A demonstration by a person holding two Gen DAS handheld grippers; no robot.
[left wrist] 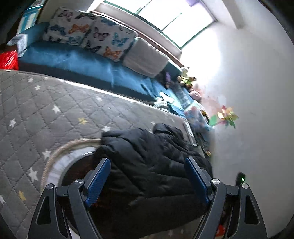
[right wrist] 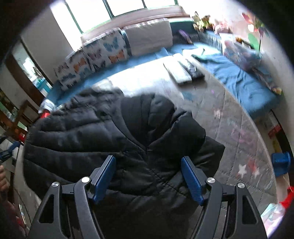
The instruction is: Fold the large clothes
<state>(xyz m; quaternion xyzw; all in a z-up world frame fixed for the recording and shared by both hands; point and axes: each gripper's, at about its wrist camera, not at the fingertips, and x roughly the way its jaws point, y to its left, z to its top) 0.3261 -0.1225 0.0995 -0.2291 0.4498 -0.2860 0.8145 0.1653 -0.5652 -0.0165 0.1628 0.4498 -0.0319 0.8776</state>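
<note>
Black quilted puffer jacket (right wrist: 114,139) lay bunched on grey star-print quilted mat (left wrist: 55,103), near mat's far edge. Left gripper (left wrist: 148,165) and right gripper (right wrist: 148,163) spread wide, gripping nothing.

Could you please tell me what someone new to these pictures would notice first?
A bulky black quilted puffer jacket lies crumpled on the grey star-patterned quilted mat, right before both open hand-held grippers, left and right. Behind it, white butterfly-print cushions line a blue sofa under a bright window.
</note>
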